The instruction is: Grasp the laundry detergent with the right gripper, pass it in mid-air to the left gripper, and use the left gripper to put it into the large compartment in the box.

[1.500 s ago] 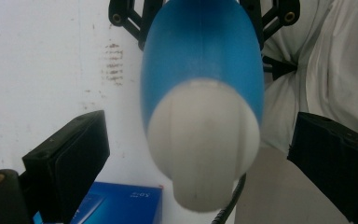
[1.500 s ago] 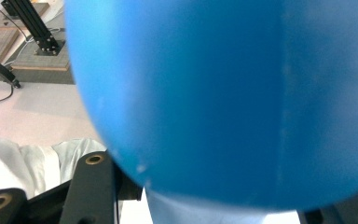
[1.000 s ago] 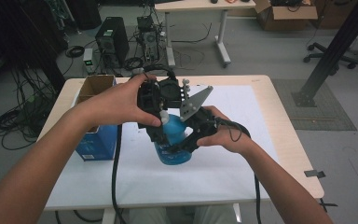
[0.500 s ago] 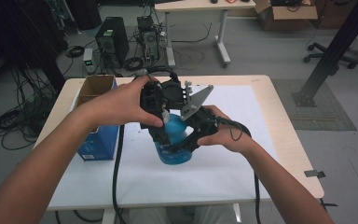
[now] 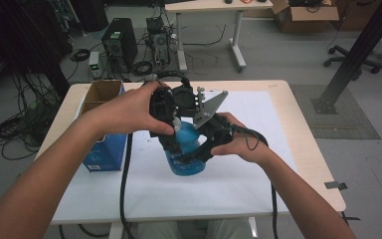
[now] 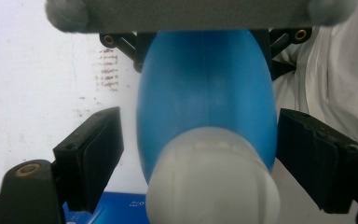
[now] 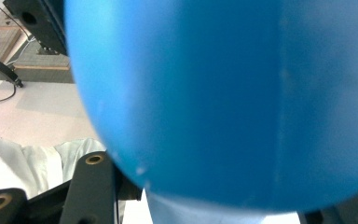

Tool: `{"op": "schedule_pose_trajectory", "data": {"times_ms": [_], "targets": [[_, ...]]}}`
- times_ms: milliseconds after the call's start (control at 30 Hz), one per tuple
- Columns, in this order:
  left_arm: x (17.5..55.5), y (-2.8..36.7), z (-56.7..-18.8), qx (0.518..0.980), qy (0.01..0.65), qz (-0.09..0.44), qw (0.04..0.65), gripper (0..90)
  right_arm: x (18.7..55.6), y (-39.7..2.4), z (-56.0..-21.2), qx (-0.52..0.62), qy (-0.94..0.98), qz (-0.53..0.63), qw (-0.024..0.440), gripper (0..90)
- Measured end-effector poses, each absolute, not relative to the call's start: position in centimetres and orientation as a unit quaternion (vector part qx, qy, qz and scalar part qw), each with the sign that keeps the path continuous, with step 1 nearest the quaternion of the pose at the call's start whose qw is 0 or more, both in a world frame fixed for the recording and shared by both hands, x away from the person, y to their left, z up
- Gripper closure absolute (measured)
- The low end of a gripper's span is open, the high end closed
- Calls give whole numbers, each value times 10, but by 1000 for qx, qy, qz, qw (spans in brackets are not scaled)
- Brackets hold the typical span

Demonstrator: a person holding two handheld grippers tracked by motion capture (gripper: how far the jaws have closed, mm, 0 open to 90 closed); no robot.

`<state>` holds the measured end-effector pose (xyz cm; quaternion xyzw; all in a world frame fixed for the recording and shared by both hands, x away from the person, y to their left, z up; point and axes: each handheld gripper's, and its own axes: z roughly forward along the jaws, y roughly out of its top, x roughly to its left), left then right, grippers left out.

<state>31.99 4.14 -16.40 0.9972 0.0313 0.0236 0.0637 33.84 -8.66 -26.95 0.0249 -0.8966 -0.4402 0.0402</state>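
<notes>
While clamped on the belly of the blue bottle (image 5: pixel 186 158), holds it with the right gripper (image 5: pixel 201 149) over the white sheet (image 5: pixel 258 114) at the middle of the table (image 5: pixel 303 149), just right of the blue box (image 5: pixel 102 157). Hard to tell whether resting on the sheet or lifted a little. Looms in the right gripper view as a blue wall pressed close between the jaws, so counts as firmly gripped.

Comes at the top end with the left gripper (image 5: pixel 175 130), jaws set to either side of the bottle just behind the white cap (image 6: pixel 212 184). Have just been closing from wide to roughly half, with the bottle between them. Leaves a sliver of gap at the left pad (image 6: pixel 98 149) and almost none at the right in the left gripper view, so not yet pressing.

Probably means a grab near the cap, to twist it against the right-hand hold. Needs a little more closing before any turn, or risks slipping on smooth plastic.
</notes>
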Motion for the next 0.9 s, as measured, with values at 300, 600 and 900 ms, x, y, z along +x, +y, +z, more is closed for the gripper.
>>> {"op": "schedule_pose_trajectory", "data": {"times_ms": [300,600,900], "targets": [[321,41,-166,997,30,22,64,227,339,-88,-270,25,-897,-440,37,438],[320,40,-166,997,26,19,68,295,338,-88,-271,22,-898,-438,39,438],[320,39,-168,997,22,18,67,327,338,-90,-271,23,-898,-439,39,438]]}}
